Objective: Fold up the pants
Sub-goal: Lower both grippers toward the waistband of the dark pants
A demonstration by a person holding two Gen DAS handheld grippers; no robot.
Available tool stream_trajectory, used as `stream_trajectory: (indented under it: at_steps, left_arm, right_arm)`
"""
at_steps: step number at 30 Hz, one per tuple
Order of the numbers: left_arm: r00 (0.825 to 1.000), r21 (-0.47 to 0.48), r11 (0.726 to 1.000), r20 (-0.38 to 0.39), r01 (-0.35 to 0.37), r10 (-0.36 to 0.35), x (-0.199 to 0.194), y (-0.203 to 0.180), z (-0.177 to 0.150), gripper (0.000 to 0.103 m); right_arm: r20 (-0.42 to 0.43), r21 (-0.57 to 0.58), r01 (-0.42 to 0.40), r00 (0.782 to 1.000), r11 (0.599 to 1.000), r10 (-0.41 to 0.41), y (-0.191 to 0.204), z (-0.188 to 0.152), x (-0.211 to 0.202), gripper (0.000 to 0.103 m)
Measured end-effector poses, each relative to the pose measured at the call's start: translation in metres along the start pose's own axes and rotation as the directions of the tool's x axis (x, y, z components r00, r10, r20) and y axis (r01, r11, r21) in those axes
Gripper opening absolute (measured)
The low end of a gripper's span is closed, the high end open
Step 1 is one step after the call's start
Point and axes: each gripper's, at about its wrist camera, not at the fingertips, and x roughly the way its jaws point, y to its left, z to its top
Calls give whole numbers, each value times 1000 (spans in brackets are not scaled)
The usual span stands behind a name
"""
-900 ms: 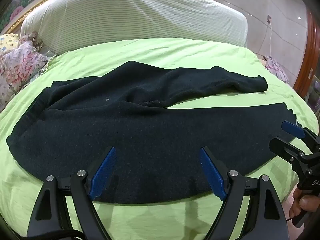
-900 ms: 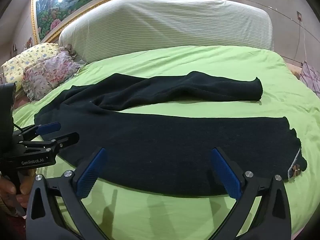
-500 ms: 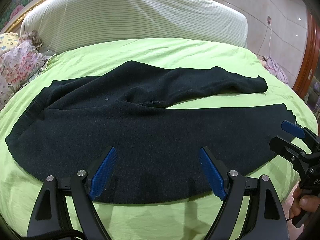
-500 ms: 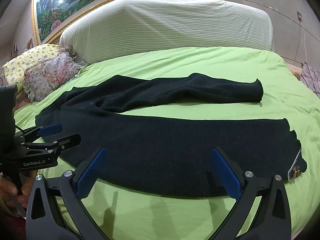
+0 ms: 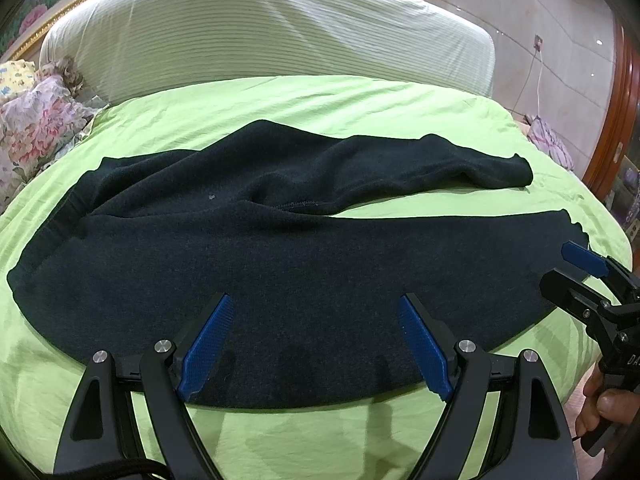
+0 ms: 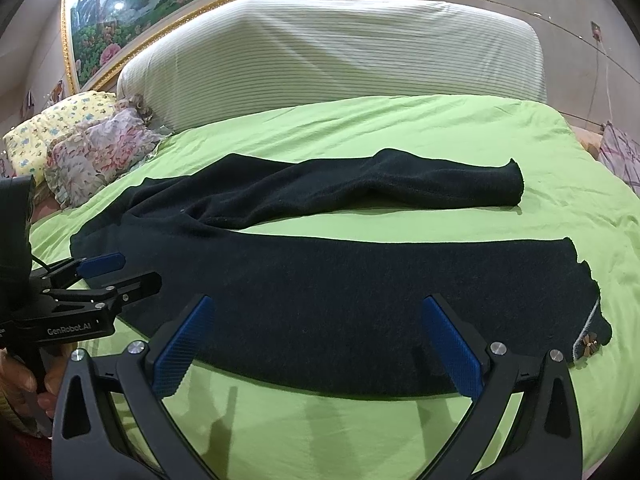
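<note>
right claw (image 6: 316,344): jaws wide apart, hanging over near trouser leg, gripping nothing | pants (image 6: 340,292): dark, spread flat on green bed (image 6: 360,136), legs parted | left claw (image 6: 120,272): at left edge, near waistband, hand-held

This is a bedroom in a home. A wide bed (image 6: 400,128) under a lime-green sheet fills both views, backed by a tall padded headboard (image 6: 340,52) in a pale striped cover, with floral pillows (image 6: 92,148) heaped at one end. On the wall above hangs a large gilt-framed landscape painting (image 6: 168,4), and a wall socket (image 5: 538,43) with a cable plugged in shows beside the bed.
</note>
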Motion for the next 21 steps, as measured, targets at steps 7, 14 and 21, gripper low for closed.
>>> stream_trajectory:
  at_steps: [7, 14, 21]
  left_arm:
    - [1000, 15, 1000, -2, -11, 11, 2, 0, 0, 85]
    - [1000, 17, 1000, 5, -9, 9, 4, -1, 0, 85]
    - [1000, 18, 1000, -17, 0, 1, 7, -2, 1, 85]
  right_arm:
    - [-2, 11, -1, 1000, 1000, 1, -3, 0, 2, 103]
    - [-6, 13, -2, 1000, 1000, 2, -4, 0, 2, 103]
    - [-8, 23, -4, 1000, 1000, 4, -6, 0, 4, 103]
